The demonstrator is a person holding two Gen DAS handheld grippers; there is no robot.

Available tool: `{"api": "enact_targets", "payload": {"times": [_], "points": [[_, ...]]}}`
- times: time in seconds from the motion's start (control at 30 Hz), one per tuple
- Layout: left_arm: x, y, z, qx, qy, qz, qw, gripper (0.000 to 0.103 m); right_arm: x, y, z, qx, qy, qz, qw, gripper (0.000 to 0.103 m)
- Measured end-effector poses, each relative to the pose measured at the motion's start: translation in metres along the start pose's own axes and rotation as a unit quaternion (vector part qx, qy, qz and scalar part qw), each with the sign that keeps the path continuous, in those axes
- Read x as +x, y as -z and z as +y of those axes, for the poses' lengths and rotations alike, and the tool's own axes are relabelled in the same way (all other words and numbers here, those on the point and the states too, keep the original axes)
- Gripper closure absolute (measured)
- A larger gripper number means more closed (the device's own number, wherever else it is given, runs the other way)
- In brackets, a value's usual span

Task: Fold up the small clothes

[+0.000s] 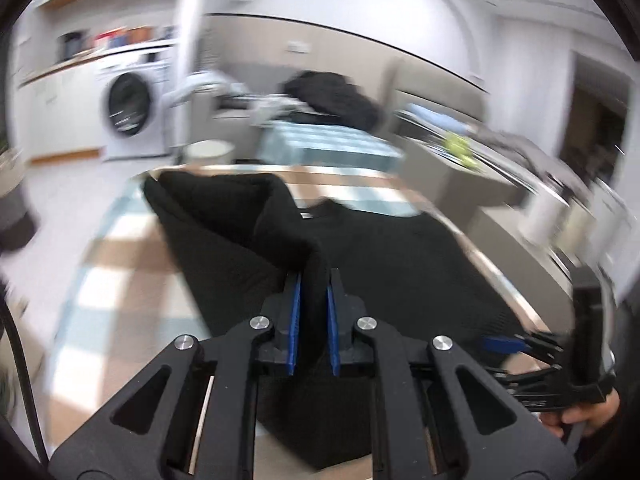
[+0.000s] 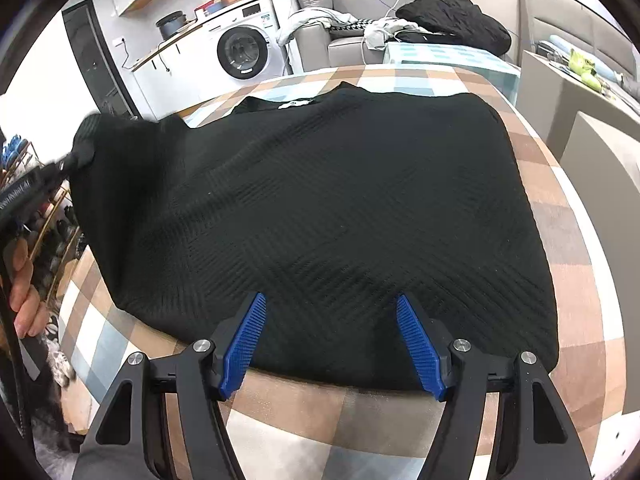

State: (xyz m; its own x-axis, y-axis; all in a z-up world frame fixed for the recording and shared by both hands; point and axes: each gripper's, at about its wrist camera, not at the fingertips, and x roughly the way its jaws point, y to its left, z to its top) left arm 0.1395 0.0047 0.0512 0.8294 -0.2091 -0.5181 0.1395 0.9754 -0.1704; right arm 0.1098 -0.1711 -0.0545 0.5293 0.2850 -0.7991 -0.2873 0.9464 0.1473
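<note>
A black knitted garment point(image 2: 328, 208) lies spread on the checkered tablecloth point(image 2: 568, 248), collar at the far edge. My left gripper point(image 1: 314, 284) is shut on a fold of the garment point(image 1: 240, 232) and holds its left side lifted off the table; it shows at the left edge of the right wrist view point(image 2: 74, 160). My right gripper point(image 2: 330, 312) is open, its blue pads point(image 2: 416, 344) spread over the garment's near hem, holding nothing. It shows at the right of the left wrist view point(image 1: 516, 346).
A washing machine point(image 2: 244, 50) stands behind the table. A sofa with a black cushion point(image 2: 456, 20) and loose clothes is at the back. A grey cabinet point(image 2: 568, 92) is to the right. A shoe rack point(image 2: 52, 232) stands to the left.
</note>
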Motion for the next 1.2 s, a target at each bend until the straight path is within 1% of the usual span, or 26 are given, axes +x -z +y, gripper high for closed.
{"api": "enact_targets", "payload": {"times": [0.03, 0.07, 0.1, 0.13, 0.2, 0.23, 0.27, 0.3, 0.37, 0.4, 0.43, 0.47, 0.53, 0.63, 0.73, 0.8, 0.9, 0.97, 1.03, 1.07, 1.13, 1.17, 1.2], "points": [[0.009, 0.001, -0.017, 0.017, 0.027, 0.011, 0.9994, 0.095, 0.0, 0.0, -0.002, 0.002, 0.001, 0.001, 1.0, 0.033], [0.015, 0.002, -0.028, 0.025, 0.046, 0.021, 0.9984, 0.097, -0.001, 0.0, -0.003, 0.003, 0.004, 0.001, 1.0, 0.033], [0.024, 0.006, -0.042, 0.036, 0.079, 0.041, 0.9954, 0.098, -0.002, -0.001, -0.006, 0.005, 0.007, -0.001, 1.0, 0.033], [0.029, 0.012, -0.051, 0.04, 0.105, 0.054, 0.9921, 0.098, -0.003, -0.002, -0.009, 0.009, 0.009, -0.003, 1.0, 0.033], [0.036, 0.029, -0.068, 0.044, 0.165, 0.079, 0.9822, 0.097, -0.009, -0.002, -0.015, 0.017, 0.015, -0.008, 1.0, 0.033], [0.039, 0.038, -0.073, 0.046, 0.176, 0.094, 0.9789, 0.095, -0.011, -0.003, -0.018, 0.02, 0.018, -0.009, 1.0, 0.033], [0.039, 0.045, -0.078, 0.051, 0.173, 0.106, 0.9779, 0.093, -0.013, -0.004, -0.021, 0.024, 0.022, -0.009, 0.999, 0.033], [0.041, 0.051, -0.079, 0.055, 0.163, 0.117, 0.9781, 0.09, -0.015, -0.005, -0.023, 0.026, 0.025, -0.011, 0.999, 0.033], [0.037, 0.057, -0.074, 0.05, 0.149, 0.12, 0.9803, 0.089, -0.02, -0.008, -0.026, 0.034, 0.023, -0.019, 0.999, 0.033], [0.033, 0.059, -0.066, 0.039, 0.145, 0.118, 0.9816, 0.085, -0.022, -0.01, -0.026, 0.038, 0.016, -0.023, 0.999, 0.033], [0.029, 0.06, -0.059, 0.03, 0.138, 0.117, 0.983, 0.077, -0.024, -0.012, -0.025, 0.043, 0.004, -0.027, 0.999, 0.033], [0.025, 0.06, -0.048, 0.019, 0.127, 0.113, 0.9852, 0.071, -0.024, -0.015, -0.023, 0.047, -0.012, -0.029, 0.998, 0.033], [0.012, 0.059, -0.02, -0.01, 0.098, 0.094, 0.9906, 0.052, -0.021, -0.02, -0.016, 0.047, -0.034, -0.028, 0.998, 0.033], [-0.005, 0.059, 0.018, -0.058, 0.068, 0.073, 0.9934, 0.037, -0.007, -0.03, 0.0, 0.044, -0.07, -0.022, 0.996, 0.033], [-0.014, 0.061, 0.053, -0.09, 0.024, 0.069, 0.9933, 0.037, 0.018, -0.041, 0.012, 0.064, -0.112, -0.003, 0.992, 0.034], [-0.019, 0.066, 0.073, -0.107, 0.007, 0.071, 0.9917, 0.037, 0.031, -0.044, 0.017, 0.072, -0.118, 0.009, 0.99, 0.038], [-0.023, 0.064, 0.09, -0.12, -0.005, 0.07, 0.9902, 0.037, 0.053, -0.052, 0.019, 0.101, -0.122, 0.028, 0.987, 0.058], [-0.022, 0.065, 0.095, -0.125, -0.009, 0.07, 0.9896, 0.036, 0.063, -0.054, 0.021, 0.109, -0.108, 0.037, 0.987, 0.086], [-0.022, 0.065, 0.098, -0.127, -0.011, 0.064, 0.9898, 0.037, 0.057, -0.055, 0.024, 0.109, -0.126, 0.027, 0.986, 0.094], [-0.02, 0.064, 0.098, -0.127, -0.012, 0.063, 0.9898, 0.036, 0.046, -0.055, 0.028, 0.104, -0.133, 0.013, 0.986, 0.094], [-0.018, 0.061, 0.098, -0.127, -0.008, 0.063, 0.9898, 0.036, 0.008, -0.05, 0.034, 0.091, -0.171, -0.038, 0.98, 0.095], [-0.018, 0.059, 0.095, -0.126, -0.005, 0.063, 0.9899, 0.036, -0.01, -0.046, 0.037, 0.085, -0.18, -0.058, 0.978, 0.095], [-0.016, 0.058, 0.095, -0.124, -0.001, 0.064, 0.9902, 0.036, -0.023, -0.04, 0.039, 0.082, -0.18, -0.066, 0.978, 0.095]]}}
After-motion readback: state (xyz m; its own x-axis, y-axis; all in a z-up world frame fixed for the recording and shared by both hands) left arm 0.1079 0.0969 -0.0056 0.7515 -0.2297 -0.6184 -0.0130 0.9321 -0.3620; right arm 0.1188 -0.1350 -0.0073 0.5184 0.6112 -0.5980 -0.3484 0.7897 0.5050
